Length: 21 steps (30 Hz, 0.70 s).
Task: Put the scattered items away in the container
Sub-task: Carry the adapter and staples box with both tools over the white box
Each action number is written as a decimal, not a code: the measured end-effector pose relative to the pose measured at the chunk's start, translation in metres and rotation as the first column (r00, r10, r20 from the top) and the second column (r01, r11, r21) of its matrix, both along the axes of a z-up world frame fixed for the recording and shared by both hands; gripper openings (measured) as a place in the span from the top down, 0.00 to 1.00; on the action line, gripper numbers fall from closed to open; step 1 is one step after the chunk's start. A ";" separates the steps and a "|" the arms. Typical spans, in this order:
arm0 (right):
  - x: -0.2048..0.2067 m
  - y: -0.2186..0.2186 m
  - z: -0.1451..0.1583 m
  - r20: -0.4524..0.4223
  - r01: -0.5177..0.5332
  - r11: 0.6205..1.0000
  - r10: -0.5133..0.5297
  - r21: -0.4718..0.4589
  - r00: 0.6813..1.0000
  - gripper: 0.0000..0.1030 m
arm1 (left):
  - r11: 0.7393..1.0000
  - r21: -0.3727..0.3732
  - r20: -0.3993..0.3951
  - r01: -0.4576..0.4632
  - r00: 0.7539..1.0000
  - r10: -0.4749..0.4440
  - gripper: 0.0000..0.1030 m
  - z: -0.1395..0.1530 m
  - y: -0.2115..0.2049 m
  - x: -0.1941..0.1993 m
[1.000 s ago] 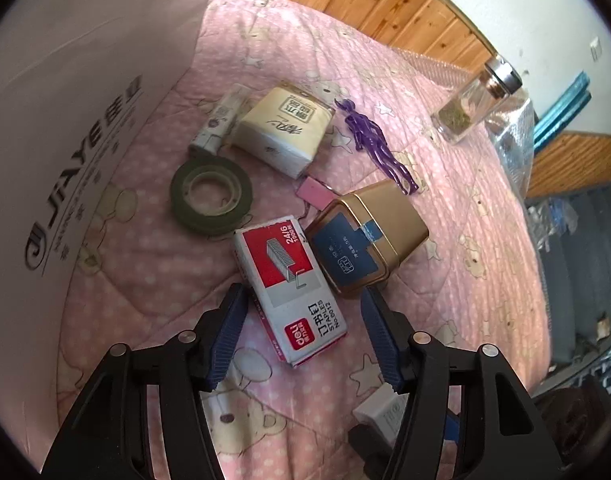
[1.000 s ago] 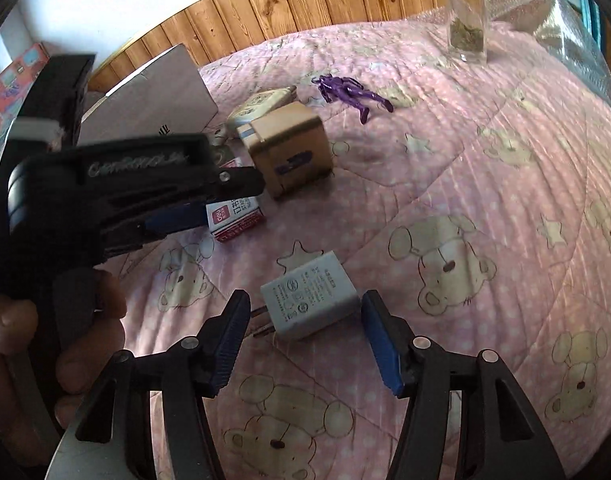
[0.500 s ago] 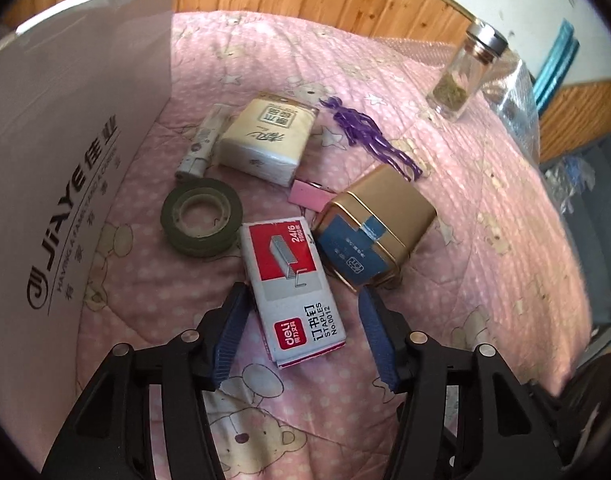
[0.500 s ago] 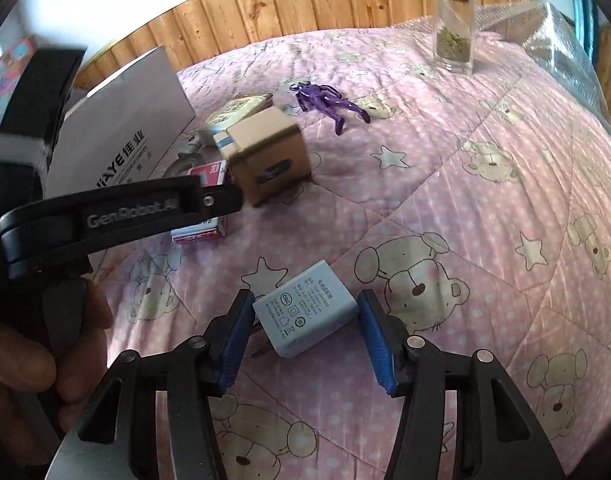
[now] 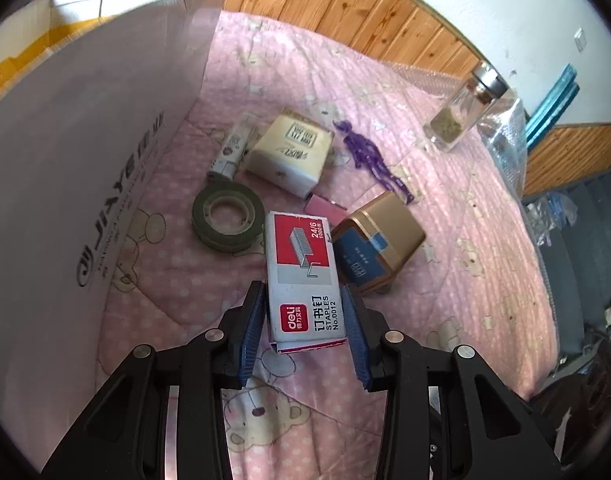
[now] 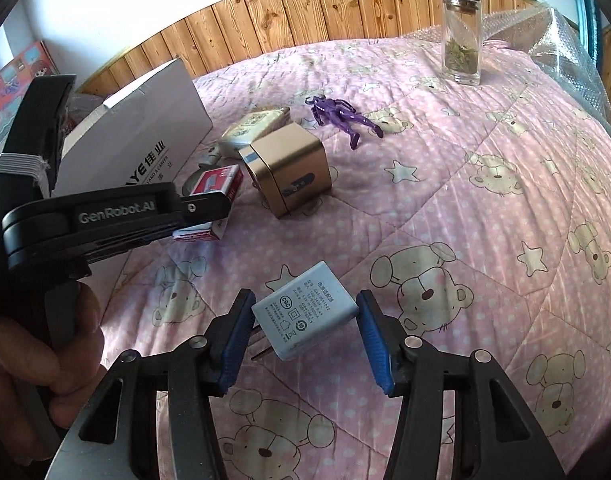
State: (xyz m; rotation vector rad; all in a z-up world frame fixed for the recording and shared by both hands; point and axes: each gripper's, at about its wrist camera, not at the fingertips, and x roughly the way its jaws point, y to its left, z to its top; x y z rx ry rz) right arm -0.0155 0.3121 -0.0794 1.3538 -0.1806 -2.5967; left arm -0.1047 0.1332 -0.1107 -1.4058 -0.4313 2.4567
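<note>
The red-and-white staples box [image 5: 303, 276] sits between the blue pads of my left gripper [image 5: 303, 292]. The jaws are closing, both pads touch its long sides, and its near end is raised off the quilt. In the right wrist view the same box [image 6: 215, 184] shows under the left gripper's body [image 6: 117, 212], which a hand holds. My right gripper [image 6: 305, 300] is closing on a white plug-in charger [image 6: 305, 312], with a pad against each side. The white cardboard container [image 5: 85, 140] stands open at the left.
On the pink bear quilt [image 5: 465, 280] lie a green tape roll [image 5: 228, 215], a gold tin [image 5: 379, 242], a cream box [image 5: 291, 152], a small tube [image 5: 231, 148], a pink eraser [image 5: 325, 207] and a purple figure [image 5: 369, 156]. A glass jar [image 5: 461, 112] and bubble wrap [image 5: 505, 136] stand far right.
The left jaws have closed in from wide open onto the staples box, and its near end has come up. The right jaws have narrowed around the charger.
</note>
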 end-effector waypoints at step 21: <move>0.030 -0.013 0.046 -0.116 -0.036 0.999 0.038 0.018 0.992 0.48 | 0.991 0.121 -0.110 0.049 0.993 -0.036 0.61 0.066 -0.017 0.041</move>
